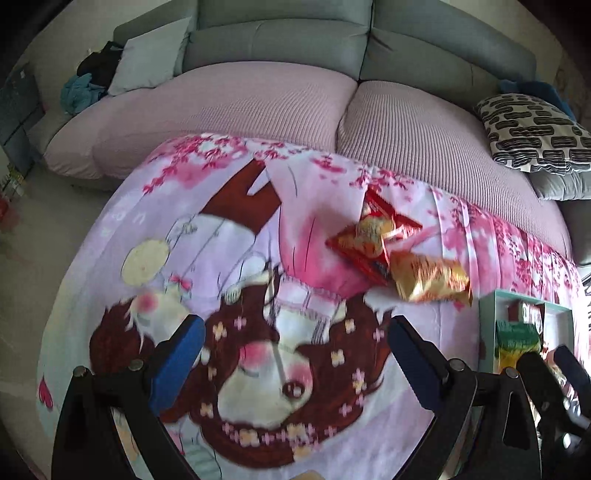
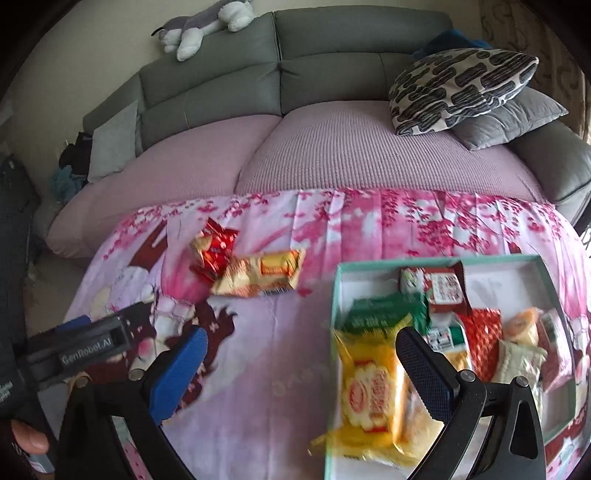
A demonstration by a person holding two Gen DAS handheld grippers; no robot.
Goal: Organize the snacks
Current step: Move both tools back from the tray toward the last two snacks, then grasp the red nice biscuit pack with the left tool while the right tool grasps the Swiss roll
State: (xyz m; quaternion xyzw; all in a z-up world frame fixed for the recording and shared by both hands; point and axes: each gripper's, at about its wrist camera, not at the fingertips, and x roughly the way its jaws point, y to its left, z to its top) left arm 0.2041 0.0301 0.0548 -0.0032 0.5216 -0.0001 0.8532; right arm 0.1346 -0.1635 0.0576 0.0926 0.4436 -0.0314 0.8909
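Observation:
A red snack packet (image 1: 373,236) (image 2: 214,247) and a gold one (image 1: 428,280) (image 2: 262,273) lie touching on the pink cartoon-print cloth (image 1: 258,258), beyond both grippers. My left gripper (image 1: 295,354) hovers open over the cloth with nothing between its blue pads. A teal-rimmed box (image 2: 334,295) (image 1: 524,295) at the right holds several packets, including a green one (image 2: 380,310). A yellow packet (image 2: 373,395) lies across the box's left rim, just beside the right finger of my open right gripper (image 2: 303,369), which grips nothing.
Behind the cloth-covered surface stands a grey sofa with a pink seat cover (image 2: 332,147). A black-and-white cushion (image 2: 461,85) rests at its right, a plush toy (image 2: 207,26) on its back. My left gripper's body (image 2: 92,339) and a hand (image 2: 29,439) are at the lower left.

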